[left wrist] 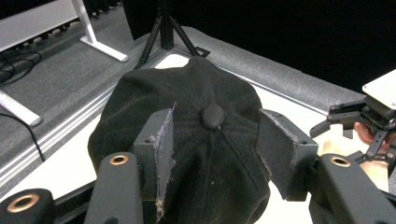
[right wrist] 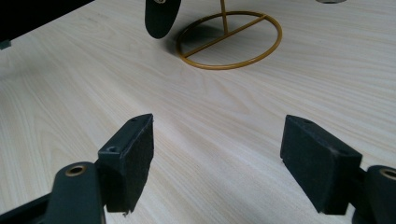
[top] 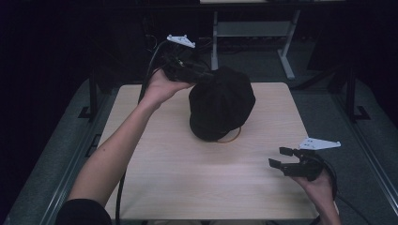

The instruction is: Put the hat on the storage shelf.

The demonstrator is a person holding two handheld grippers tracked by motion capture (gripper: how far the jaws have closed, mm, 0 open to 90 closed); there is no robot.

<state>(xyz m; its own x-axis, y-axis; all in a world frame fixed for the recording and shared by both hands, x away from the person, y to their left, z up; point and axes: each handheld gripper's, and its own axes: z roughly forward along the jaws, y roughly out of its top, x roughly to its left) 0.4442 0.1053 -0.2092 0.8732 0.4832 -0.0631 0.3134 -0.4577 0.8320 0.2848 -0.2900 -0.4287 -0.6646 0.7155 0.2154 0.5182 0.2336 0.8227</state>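
Left tool [top: 199, 75] sits at the far left edge of the black cap [top: 221, 103], jaws partly open and straddling the crown; in the left gripper view the pads [left wrist: 161, 144] stand either side of the top button [left wrist: 213, 116] with a gap to the fabric, so nothing is gripped. Cap hangs on a gold wire stand [right wrist: 229, 39] near the middle of the bench [top: 187, 178], crown tilted up toward the left tool. Stand's ring base rests flat on the bench, its upright rod rising into the cap. Right tool [top: 286, 164] hovers at the near right corner, well apart from the cap, jaws wide open and empty, pointing at the stand base. Left hand is clearly nearer; cap lies right in front of its jaws.
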